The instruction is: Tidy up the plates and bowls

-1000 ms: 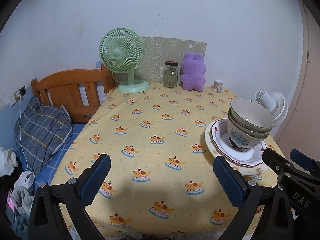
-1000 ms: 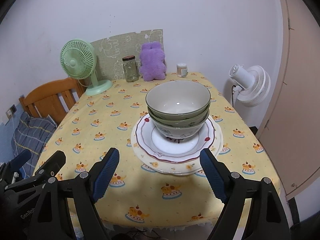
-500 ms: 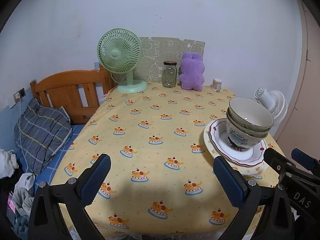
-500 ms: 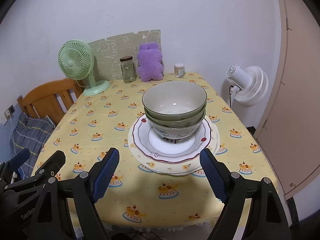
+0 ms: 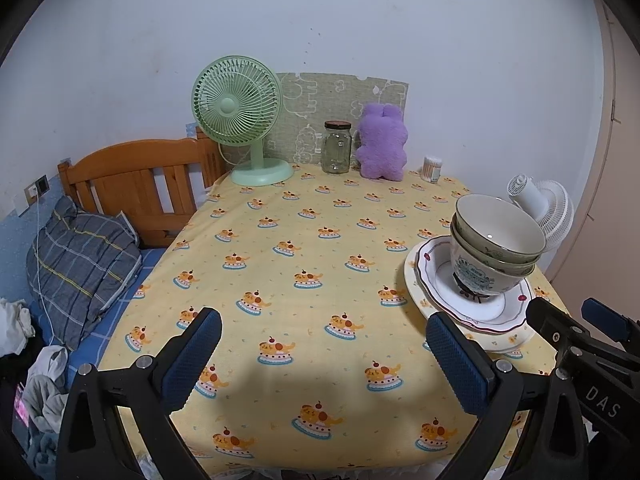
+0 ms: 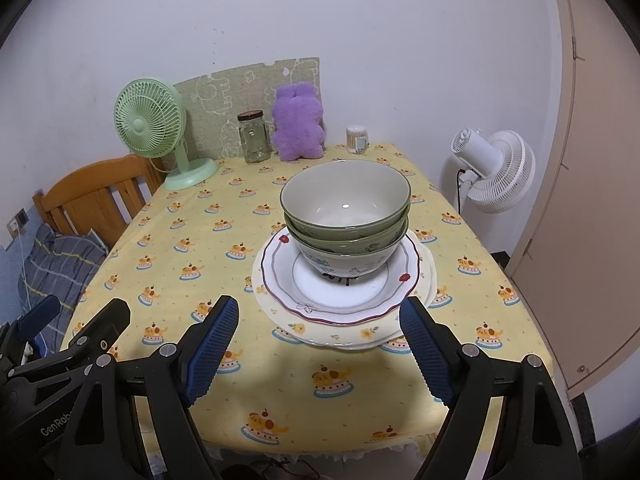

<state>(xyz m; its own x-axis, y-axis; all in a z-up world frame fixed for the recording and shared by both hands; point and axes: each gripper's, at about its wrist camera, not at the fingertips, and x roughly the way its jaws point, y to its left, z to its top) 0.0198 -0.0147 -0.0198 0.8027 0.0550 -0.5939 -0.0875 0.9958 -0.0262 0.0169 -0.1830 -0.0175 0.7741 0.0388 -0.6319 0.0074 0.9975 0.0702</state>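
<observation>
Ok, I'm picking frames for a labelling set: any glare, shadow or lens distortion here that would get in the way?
Left wrist view: strong fisheye bending, dark vignette corners, a soft shadow on the tablecloth near the left gripper, a small highlight inside the top bowl. Right wrist view: same curvature, door edge bowed, shadow under the plates by the right gripper; focus sharp.

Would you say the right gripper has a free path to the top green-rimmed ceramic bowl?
Probably yes: the right gripper is open, facing the top green-rimmed ceramic bowl, with only bare yellow tablecloth and the plates' near rims between them.
</observation>
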